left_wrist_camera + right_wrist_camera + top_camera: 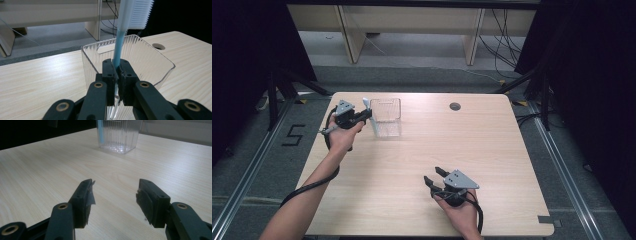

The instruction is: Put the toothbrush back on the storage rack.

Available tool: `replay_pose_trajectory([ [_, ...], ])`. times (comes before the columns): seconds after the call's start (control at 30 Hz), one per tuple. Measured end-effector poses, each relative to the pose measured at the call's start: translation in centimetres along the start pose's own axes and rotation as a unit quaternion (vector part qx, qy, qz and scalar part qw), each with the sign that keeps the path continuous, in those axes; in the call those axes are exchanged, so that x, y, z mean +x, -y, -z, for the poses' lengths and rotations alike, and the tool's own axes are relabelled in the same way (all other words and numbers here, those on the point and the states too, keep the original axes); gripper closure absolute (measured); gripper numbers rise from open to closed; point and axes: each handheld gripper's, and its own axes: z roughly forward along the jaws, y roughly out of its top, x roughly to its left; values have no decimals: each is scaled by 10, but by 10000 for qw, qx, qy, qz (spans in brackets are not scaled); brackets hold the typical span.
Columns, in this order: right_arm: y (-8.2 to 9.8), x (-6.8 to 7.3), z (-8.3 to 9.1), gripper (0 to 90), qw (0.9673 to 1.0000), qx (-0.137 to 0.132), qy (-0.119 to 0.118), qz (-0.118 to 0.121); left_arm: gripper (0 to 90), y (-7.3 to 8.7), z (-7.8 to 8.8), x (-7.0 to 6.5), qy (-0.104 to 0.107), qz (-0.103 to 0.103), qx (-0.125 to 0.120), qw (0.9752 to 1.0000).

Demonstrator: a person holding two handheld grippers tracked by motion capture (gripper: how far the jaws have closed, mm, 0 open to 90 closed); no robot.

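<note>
- High view: the left gripper (362,116) stands at the near-left edge of a clear ribbed container (386,117) at the far-left part of the table (492,150). A toothbrush (367,104) rises from its jaws, head up. The right gripper (434,176) rests well apart, near the front edge, with nothing in it. For a clean drop, the brush should be brought fully over the container's opening before it is let go, since it looks to be at the rim rather than above the middle.
- Left gripper view: the jaws are clamped on the blue handle of the toothbrush (119,47), low on the shaft, with the white bristle head high above. The container (140,60) sits right behind the jaws, its open top just past them. The long upper part will likely tip once freed, so lowering the handle end down inside first would help keep it from toppling over the wall.
- Right gripper view: the jaws stand apart over bare wood, holding nothing. The container (118,137) is far ahead with a blue stripe at its left side. This hand could steady the light container if it slides.
</note>
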Motion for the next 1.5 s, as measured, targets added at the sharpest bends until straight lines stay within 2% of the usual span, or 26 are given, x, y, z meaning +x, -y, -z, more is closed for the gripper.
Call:
replay_pose_trajectory([
  [0.27, 0, 0, 0, 466, 10000, 13, -9, -2, 830, 0, -1, 0, -24, -35, 51, 10000],
  [0.43, 0, 0, 0, 465, 10000, 45, -36, -14, 791, 0, 1, 0, -30, -8, 50, 10000],
  [0.5, 0, 1, 1, 464, 9998, 114, -68, -113, 775, 0, 1, 0, -54, 7, 57, 10000],
  [0.53, 0, 1, 1, 464, 9999, 103, -37, -73, 763, 1, 2, 0, -70, 1, 71, 10000],
  [0.6, 0, 2, 1, 464, 9998, 119, -81, -145, 724, 1, 3, 0, -66, 16, 113, 9999],
  [0.67, 0, 0, 0, 464, 10000, 40, -25, 15, 681, 2, 4, -1, -62, 19, 103, 9999],
  [0.7, 0, 1, 1, 464, 9999, 99, -59, -118, 653, 3, 5, -1, -76, 11, 116, 9999],
  [0.8, 0, 0, 1, 463, 10000, 45, 6, 2, 581, 4, 8, 0, -136, 34, 123, 9998],
  [0.83, 0, 0, 1, 463, 10000, 53, 2, 4, 558, 4, 10, 0, -159, 69, 110, 9998],
  [0.87, 0, 1, 1, 463, 9999, 100, -50, -100, 534, 5, 11, 1, -165, 58, 113, 9998],
  [0.93, 0, 0, 1, 462, 9999, 89, -36, -71, 504, 6, 13, 1, -172, 55, 127, 9998],
  [1.2, 0, 1, 1, 460, 9999, 92, -30, -72, 441, 9, 20, -2, -104, 74, 113, 9999],
  [1.23, 0, 0, 1, 460, 10000, 47, 24, 10, 435, 10, 21, -4, -97, 82, 140, 9998],
  [1.4, 0, -1, 1, 460, 10000, 49, 35, 18, 397, 11, 25, -7, -89, 80, 146, 9998],
  [1.43, 0, 1, 1, 460, 9999, 92, -37, -113, 391, 11, 27, -7, -84, 85, 154, 9998],
  [1.5, 0, 0, 1, 460, 9999, 47, -62, -81, 385, 12, 30, -8, -76, 68, 174, 9998],
])
